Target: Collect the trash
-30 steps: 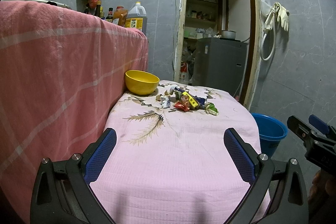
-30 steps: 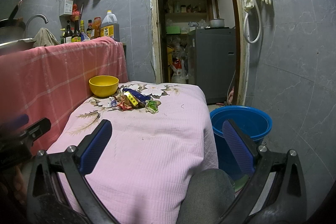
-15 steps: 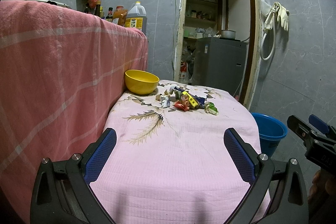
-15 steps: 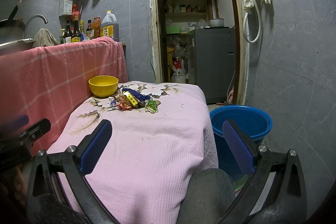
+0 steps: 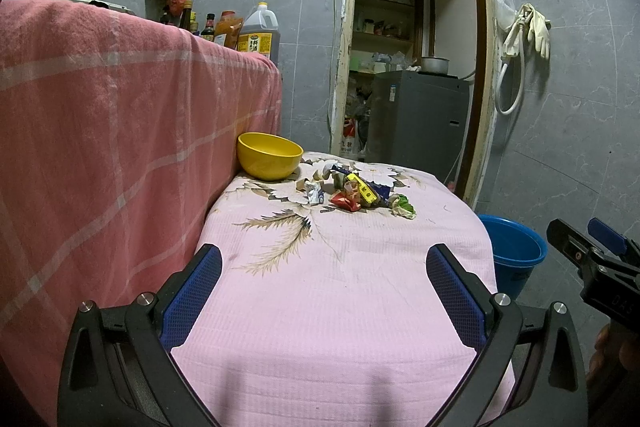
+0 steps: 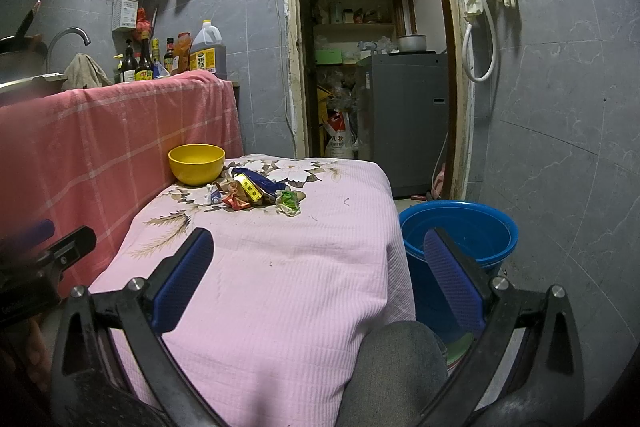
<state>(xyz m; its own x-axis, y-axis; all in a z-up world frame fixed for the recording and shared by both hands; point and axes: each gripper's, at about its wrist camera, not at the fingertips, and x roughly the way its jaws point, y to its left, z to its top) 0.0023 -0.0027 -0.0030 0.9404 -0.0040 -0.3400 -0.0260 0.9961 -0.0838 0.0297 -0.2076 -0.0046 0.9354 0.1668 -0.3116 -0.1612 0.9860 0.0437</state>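
Observation:
A small heap of crumpled wrappers lies at the far end of the pink-clothed table, beside a yellow bowl. A blue bucket stands on the floor at the table's right side. My left gripper hangs open over the near part of the table, well short of the wrappers. Farther right, my right gripper is open too, its right finger in front of the bucket. Neither holds anything.
A tall counter draped in red checked cloth runs along the left, with bottles and a tap on top. An open doorway with a grey appliance lies behind the table. A person's grey-clad knee shows low right.

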